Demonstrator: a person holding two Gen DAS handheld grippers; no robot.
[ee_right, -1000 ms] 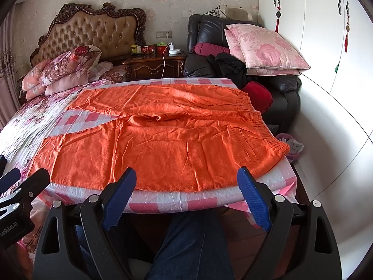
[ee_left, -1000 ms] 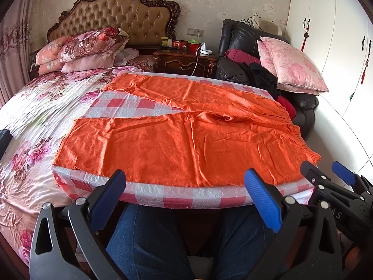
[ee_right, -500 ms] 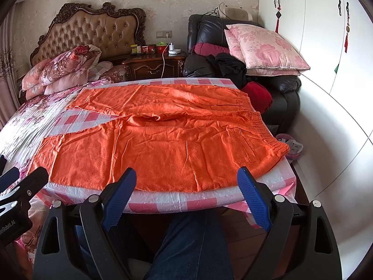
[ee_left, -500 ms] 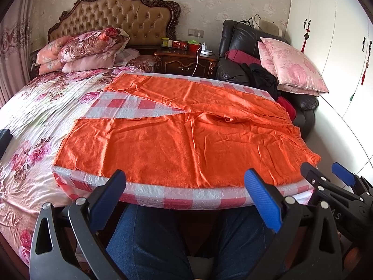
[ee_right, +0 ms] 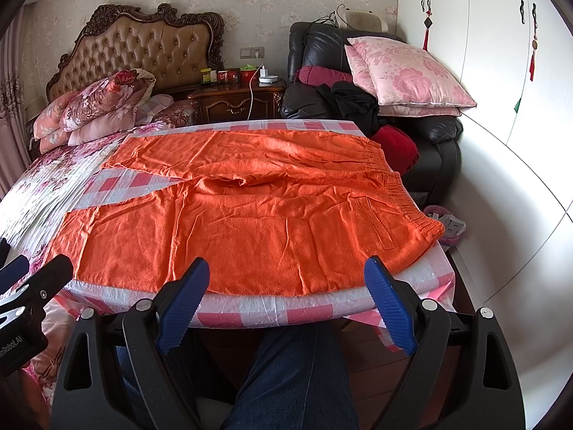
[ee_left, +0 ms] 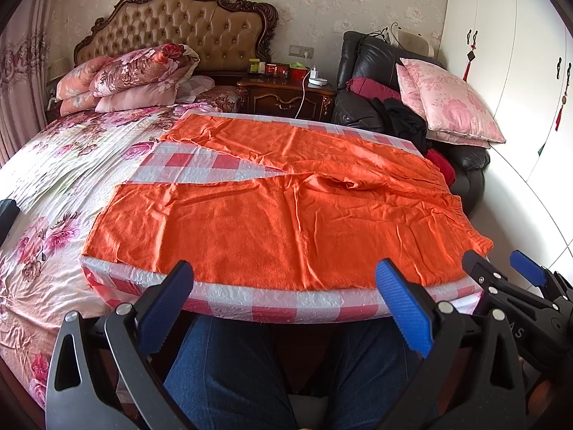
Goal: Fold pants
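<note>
Bedroom surroundings frame a checked red-and-white board [ee_left: 250, 302] laid over the foot of a floral bed, and on it the orange pants [ee_left: 286, 215] are spread flat, unfolded. Their long axis is seen to run across both views: the elastic waistband [ee_right: 412, 200] lies to the right, and the two legs, split by a wedge of bare checked cover, reach to the left. The near leg's long edge is set just inside the board's near rim, directly ahead of both tools. The left gripper [ee_left: 286, 304] is held wide open and empty, short of the cloth, facing the middle and hem end of the near leg; the right gripper [ee_right: 286, 301] is likewise spread wide with nothing between its pads, and is judged nearer the waistband corner. No contact with the fabric is made by either. The hem ends are partly bent away by the fisheye rim, the pants' underside is hidden, and the person is shown only as denim-clad legs [ee_right: 293, 376] beneath the board. A black armchair [ee_right: 358, 71] piled with a pink pillow is seen beyond.
</note>
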